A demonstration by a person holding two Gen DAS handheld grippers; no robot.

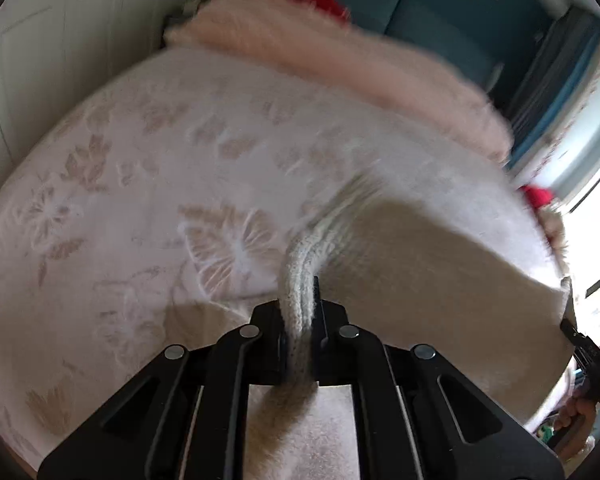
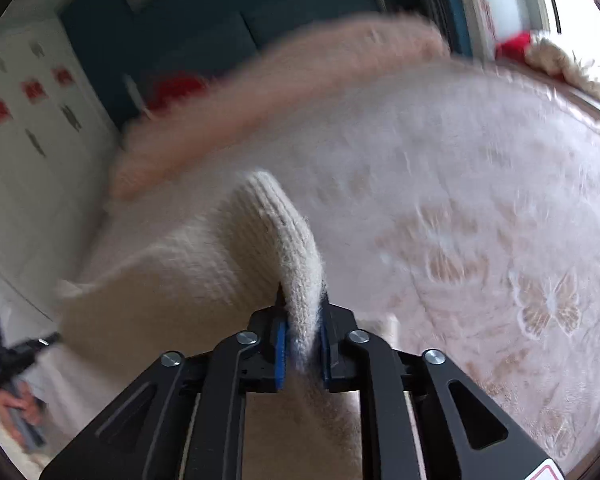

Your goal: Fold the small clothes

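Both black two-finger grippers — left [image 1: 300, 320], right [image 2: 303, 332] — clamped on ribbed edge of cream knitted garment [image 1: 440, 272], lifted centre-frame over pink floral bedspread [image 1: 140, 184] — fold barely started, all creasing left.

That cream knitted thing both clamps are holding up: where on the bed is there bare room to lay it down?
Free: the floral bedspread between the cream knit and the pink fluffy blanket, and beside the right gripper. Crowded: the far edge, with that blanket and red items.

Bed with floral pale-pink cover [image 1: 148, 184], fluffy pink blanket [image 1: 340, 64] lying across its far edge.
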